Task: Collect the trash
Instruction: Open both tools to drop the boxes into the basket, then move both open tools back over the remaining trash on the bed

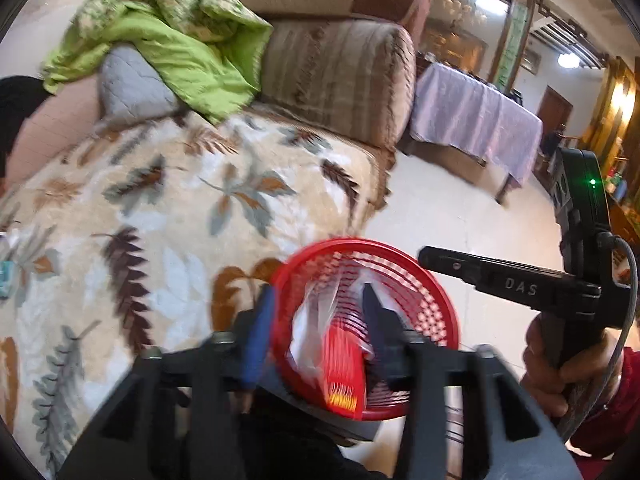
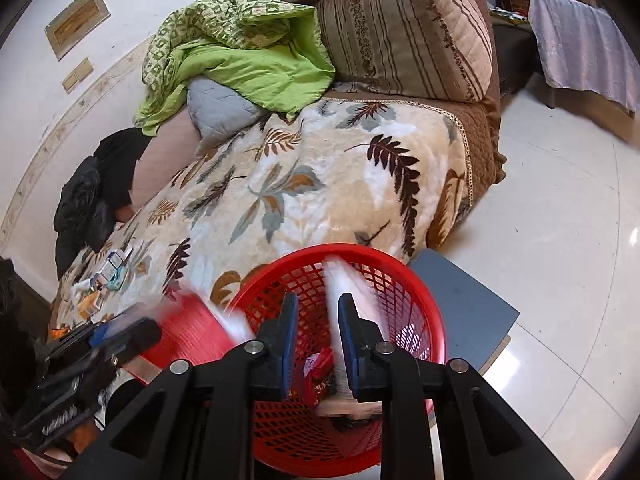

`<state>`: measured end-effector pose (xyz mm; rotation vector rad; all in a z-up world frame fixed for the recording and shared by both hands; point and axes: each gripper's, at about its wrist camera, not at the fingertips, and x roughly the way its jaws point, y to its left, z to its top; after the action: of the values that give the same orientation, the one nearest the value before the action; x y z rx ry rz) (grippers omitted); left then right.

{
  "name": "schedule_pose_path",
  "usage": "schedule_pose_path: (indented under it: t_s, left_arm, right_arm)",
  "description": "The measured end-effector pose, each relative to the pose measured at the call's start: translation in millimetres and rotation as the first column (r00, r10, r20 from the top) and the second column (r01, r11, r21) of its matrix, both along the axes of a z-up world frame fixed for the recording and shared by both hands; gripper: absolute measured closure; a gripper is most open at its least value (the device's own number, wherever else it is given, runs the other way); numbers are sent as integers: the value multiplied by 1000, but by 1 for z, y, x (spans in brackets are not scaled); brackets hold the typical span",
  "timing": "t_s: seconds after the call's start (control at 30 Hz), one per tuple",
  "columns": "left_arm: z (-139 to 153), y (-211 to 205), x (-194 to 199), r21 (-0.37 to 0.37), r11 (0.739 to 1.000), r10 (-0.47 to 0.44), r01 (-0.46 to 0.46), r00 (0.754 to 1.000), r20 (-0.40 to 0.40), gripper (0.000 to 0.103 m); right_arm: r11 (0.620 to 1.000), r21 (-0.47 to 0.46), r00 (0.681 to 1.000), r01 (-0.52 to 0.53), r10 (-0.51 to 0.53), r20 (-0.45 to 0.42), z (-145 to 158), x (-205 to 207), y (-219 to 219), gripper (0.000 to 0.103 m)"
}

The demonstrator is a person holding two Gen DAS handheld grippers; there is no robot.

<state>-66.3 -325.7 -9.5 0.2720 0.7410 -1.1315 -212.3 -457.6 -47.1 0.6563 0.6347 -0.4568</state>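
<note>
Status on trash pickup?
Left tool and right tool open over basket. Red packet and white scrap blurred, seemingly dropping in. More litter on blanket. Nothing blocks basket.

A lived-in sitting room around you, sofa ahead and pale tiles to the right.

You face a brown sofa (image 2: 486, 136) draped in a cream blanket with a leaf print (image 2: 304, 200); a green quilt (image 2: 248, 68) lies bunched at its far end over a grey cushion (image 2: 218, 110), beside a striped bolster (image 2: 404, 28). Glossy white floor tiles (image 2: 560, 240) run off to the right, towards a table under a lilac cloth (image 1: 476, 120). The white wall (image 2: 36, 92) on the left carries framed pictures. Warm lamps glow far right, behind glass-fronted wooden cabinets (image 1: 464, 28).
</note>
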Motion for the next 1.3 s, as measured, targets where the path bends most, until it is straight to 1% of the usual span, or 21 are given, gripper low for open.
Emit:
schedule_pose_path:
  t_s: [0.1, 0.17, 0.23, 0.3, 0.37, 0.43, 0.47, 0.57, 0.63, 0.77, 0.8, 0.87, 0.9, 0.93, 0.97, 1.0, 1.07, 1.1, 1.17, 1.23, 1.3]
  left_arm:
    - [10, 24, 13, -17, 998, 63, -63, 998, 8, 55]
    - [16, 45, 26, -30, 991, 128, -128, 992, 18, 54]
    - [20, 64, 38, -34, 982, 187, -186, 982, 23, 51]
    - [21, 89, 53, -34, 964, 265, -265, 964, 23, 47]
    - [21, 115, 67, -28, 941, 337, -336, 941, 24, 47]
    - [21, 150, 83, -28, 905, 425, -425, 905, 11, 46]
    - [20, 162, 88, -25, 891, 453, -452, 892, 8, 46]
    - [15, 211, 111, -17, 821, 571, -571, 821, -10, 46]
    - [12, 244, 126, -6, 763, 646, -646, 763, -23, 45]
    - [6, 308, 154, -5, 636, 770, -772, 635, -55, 45]
    - [5, 318, 159, -4, 615, 787, -789, 614, -62, 44]
    - [4, 347, 172, -3, 552, 831, -834, 550, -78, 42]
    - [5, 363, 179, -7, 513, 855, -859, 511, -88, 40]
    - [5, 377, 186, -11, 481, 873, -877, 480, -94, 39]
    - [5, 388, 193, -10, 456, 885, -890, 455, -96, 36]
    - [5, 402, 202, -7, 425, 900, -905, 423, -101, 34]
    - [5, 425, 220, -3, 370, 924, -929, 368, -108, 33]
    - [4, 433, 227, -1, 355, 929, -935, 353, -111, 31]
    - [1, 452, 249, 10, 316, 942, -949, 312, -126, 30]
    - [-4, 460, 268, 20, 302, 944, -953, 297, -145, 29]
    - [-11, 467, 287, 39, 269, 955, -962, 261, -143, 29]
  right_arm:
    - [999, 4, 999, -39, 39, 24, 7, 12, 7, 80]
    - [997, 13, 996, -81, 81, 34, 10, 27, 17, 75]
    - [992, 8, 991, -128, 128, 45, 12, 40, 30, 74]
    - [981, -2, 980, -192, 192, 47, 16, 60, 48, 74]
    - [963, -20, 962, -268, 269, 50, 20, 81, 69, 74]
    - [943, -40, 942, -331, 332, 45, 23, 100, 89, 73]
    - [933, -49, 932, -358, 360, 44, 25, 109, 100, 71]
    - [900, -70, 900, -431, 435, 43, 29, 136, 131, 64]
    - [873, -88, 874, -479, 483, 41, 32, 155, 152, 63]
    - [826, -120, 830, -551, 558, 23, 35, 195, 193, 60]
    - [812, -114, 816, -572, 578, 24, 35, 207, 204, 60]
    - [799, -100, 801, -593, 598, 29, 34, 226, 218, 59]
    - [793, -97, 795, -601, 606, 32, 33, 234, 224, 59]
    - [785, -102, 786, -611, 617, 33, 31, 245, 234, 58]
    - [779, -110, 782, -617, 623, 27, 29, 252, 241, 57]
    - [775, -114, 779, -621, 627, 20, 27, 259, 247, 57]
    - [758, -108, 761, -644, 649, 13, 18, 270, 259, 57]
    - [749, -106, 753, -654, 658, 11, 13, 272, 262, 57]
    - [738, -110, 743, -666, 669, -9, 4, 275, 266, 57]
    - [732, -82, 734, -677, 679, -3, 1, 279, 266, 57]
    - [732, -89, 734, -675, 679, 13, 2, 279, 264, 57]
